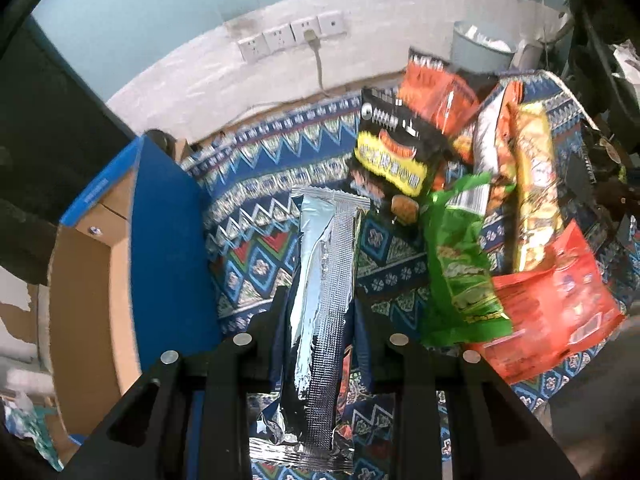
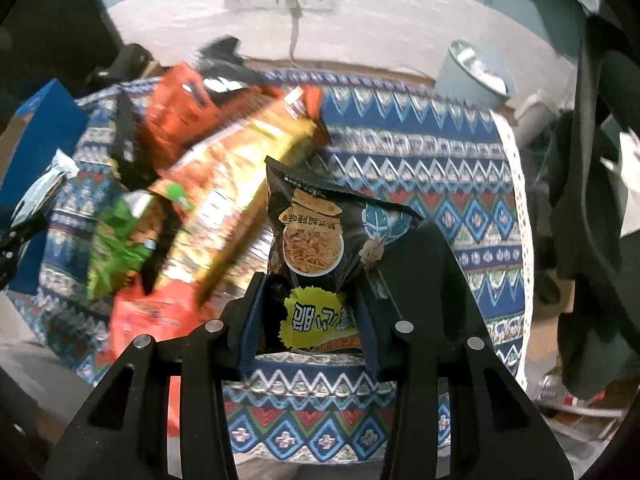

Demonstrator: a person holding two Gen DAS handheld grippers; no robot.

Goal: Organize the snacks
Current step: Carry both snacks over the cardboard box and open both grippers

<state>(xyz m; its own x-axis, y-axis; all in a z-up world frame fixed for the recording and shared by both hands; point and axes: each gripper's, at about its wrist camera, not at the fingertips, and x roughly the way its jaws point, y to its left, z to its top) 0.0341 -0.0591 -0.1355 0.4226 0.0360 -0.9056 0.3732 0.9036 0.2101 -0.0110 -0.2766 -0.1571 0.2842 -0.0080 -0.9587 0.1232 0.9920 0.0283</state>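
My left gripper [image 1: 320, 300] has its jaws clamped on a long silver foil packet [image 1: 316, 320], lifted over the patterned cloth [image 1: 260, 184]. A blue cardboard box [image 1: 160, 260] sits left; a heap of snack bags [image 1: 480, 200] lies right.

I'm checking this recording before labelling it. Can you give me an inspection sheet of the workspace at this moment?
Surface: patterned tablecloth, mostly bare on its right side.
Job's things: silver foil packet; black snack bag; loose pile of snack packets.
Clutter: blue cardboard box, open, at the cloth's left edge.
Grippers: left gripper shut on the foil packet; right gripper shut on the black bag.
Cables: one cable plugged into the wall sockets.
Surroundings: pale bin beyond the table.
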